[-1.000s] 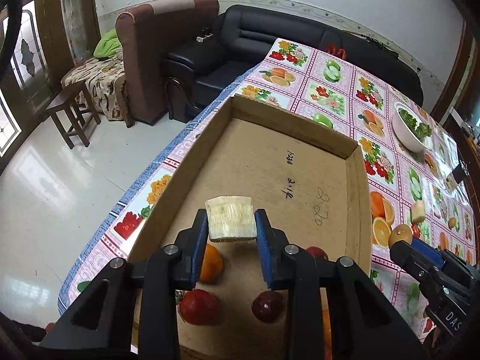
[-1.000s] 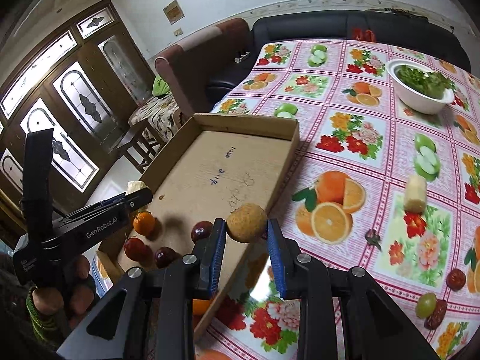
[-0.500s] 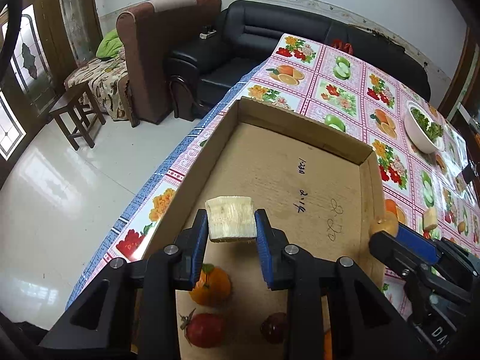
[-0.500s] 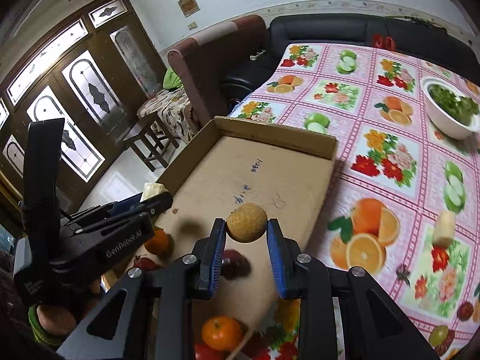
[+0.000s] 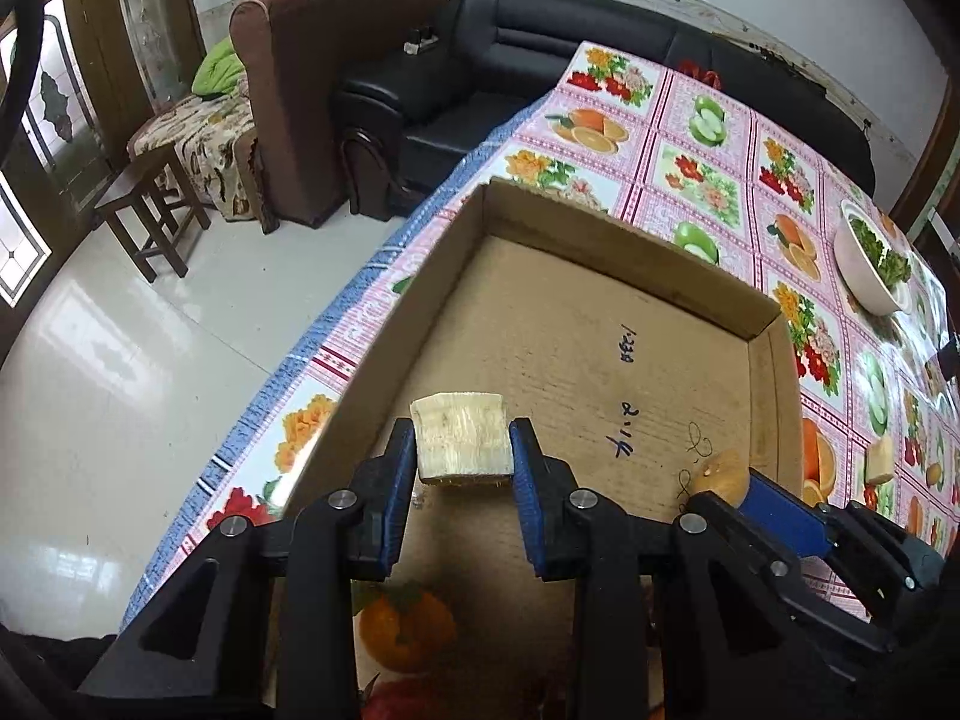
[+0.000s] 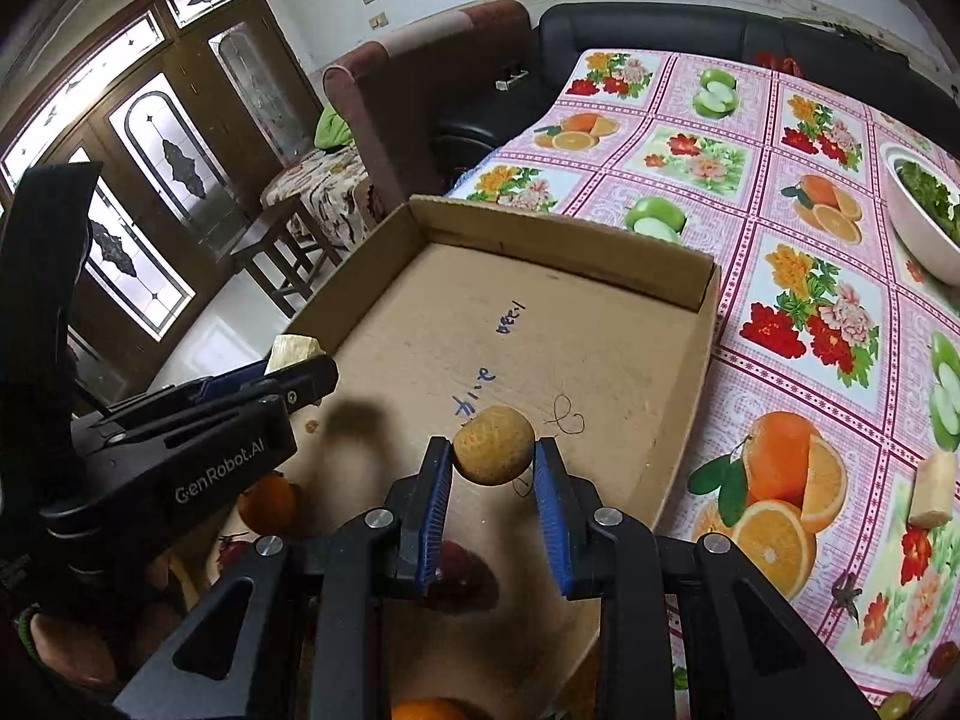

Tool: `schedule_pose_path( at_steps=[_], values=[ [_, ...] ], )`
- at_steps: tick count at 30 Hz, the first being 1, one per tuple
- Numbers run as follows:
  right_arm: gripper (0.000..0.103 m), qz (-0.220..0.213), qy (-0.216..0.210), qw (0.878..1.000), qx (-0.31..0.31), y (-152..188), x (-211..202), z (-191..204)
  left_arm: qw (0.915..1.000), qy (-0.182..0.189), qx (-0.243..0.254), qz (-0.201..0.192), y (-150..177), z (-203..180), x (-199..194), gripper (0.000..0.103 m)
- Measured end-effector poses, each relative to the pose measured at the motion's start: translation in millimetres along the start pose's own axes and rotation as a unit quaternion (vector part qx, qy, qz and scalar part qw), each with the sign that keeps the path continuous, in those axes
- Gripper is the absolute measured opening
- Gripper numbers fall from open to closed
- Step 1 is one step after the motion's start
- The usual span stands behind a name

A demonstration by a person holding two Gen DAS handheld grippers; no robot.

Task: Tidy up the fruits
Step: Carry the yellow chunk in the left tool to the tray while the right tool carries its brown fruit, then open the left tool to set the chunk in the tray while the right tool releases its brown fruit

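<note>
Now two grippers over one cardboard box (image 5: 606, 252) (fingers clamped): left gripper (image 5: 462, 468) on banana chunk (image 5: 462, 441), right gripper (image 6: 493, 474) on tan fruit (image 6: 493, 444).

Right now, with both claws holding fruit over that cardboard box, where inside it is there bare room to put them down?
The cardboard box has a wide bare floor from its far wall back to the pen scribbles. The near end is crowded: an orange and dark red fruits lie there. The left gripper holds a pale chunk; the right gripper holds a tan round fruit.
</note>
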State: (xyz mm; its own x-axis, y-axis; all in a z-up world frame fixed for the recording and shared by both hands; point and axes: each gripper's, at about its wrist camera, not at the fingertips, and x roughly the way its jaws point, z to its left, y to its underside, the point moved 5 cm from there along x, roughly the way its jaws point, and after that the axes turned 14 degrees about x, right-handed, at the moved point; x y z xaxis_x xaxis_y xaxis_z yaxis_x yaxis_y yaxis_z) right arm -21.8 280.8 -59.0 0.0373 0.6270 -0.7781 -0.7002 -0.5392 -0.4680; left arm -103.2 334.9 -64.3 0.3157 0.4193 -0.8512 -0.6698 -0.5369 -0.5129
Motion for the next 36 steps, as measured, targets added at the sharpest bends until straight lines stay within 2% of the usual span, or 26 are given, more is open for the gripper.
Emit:
schedule_pose_path(
  at_steps=[15,18,20,21,24,26,28,31,36],
  values=[
    [0.028,0.027,0.014,0.999,-0.026,8,21,6,0.9992,-0.007,0.014,0.038,3,-7,16,0.029],
    [0.029,0.028,0.013,0.999,-0.025,8,21,6,0.9988,-0.003,0.011,0.048,4,-7,18,0.034],
    [0.031,0.03,0.012,0.999,-0.023,9,20,6,0.9986,0.008,0.006,0.051,6,-6,19,0.042],
    [0.031,0.03,0.011,0.999,-0.022,9,20,6,0.9987,0.011,0.004,0.051,6,-6,18,0.045],
    [0.033,0.029,0.009,0.999,-0.021,8,17,7,0.9987,0.02,-0.001,0.047,6,-5,11,0.045],
    [0.045,0.025,0.007,0.999,-0.02,7,13,8,0.9987,0.025,-0.004,0.043,6,-3,6,0.045],
    [0.05,0.016,0.006,1.0,-0.022,8,5,9,0.9989,0.03,-0.011,0.034,7,-1,-2,0.045],
    [0.051,0.008,0.002,1.0,-0.023,11,-7,10,0.9984,0.042,-0.029,0.023,8,7,-15,0.049],
    [0.052,-0.002,0.001,1.0,-0.013,20,-29,2,0.9952,0.073,-0.064,0.011,15,19,-27,0.049]
  ],
)
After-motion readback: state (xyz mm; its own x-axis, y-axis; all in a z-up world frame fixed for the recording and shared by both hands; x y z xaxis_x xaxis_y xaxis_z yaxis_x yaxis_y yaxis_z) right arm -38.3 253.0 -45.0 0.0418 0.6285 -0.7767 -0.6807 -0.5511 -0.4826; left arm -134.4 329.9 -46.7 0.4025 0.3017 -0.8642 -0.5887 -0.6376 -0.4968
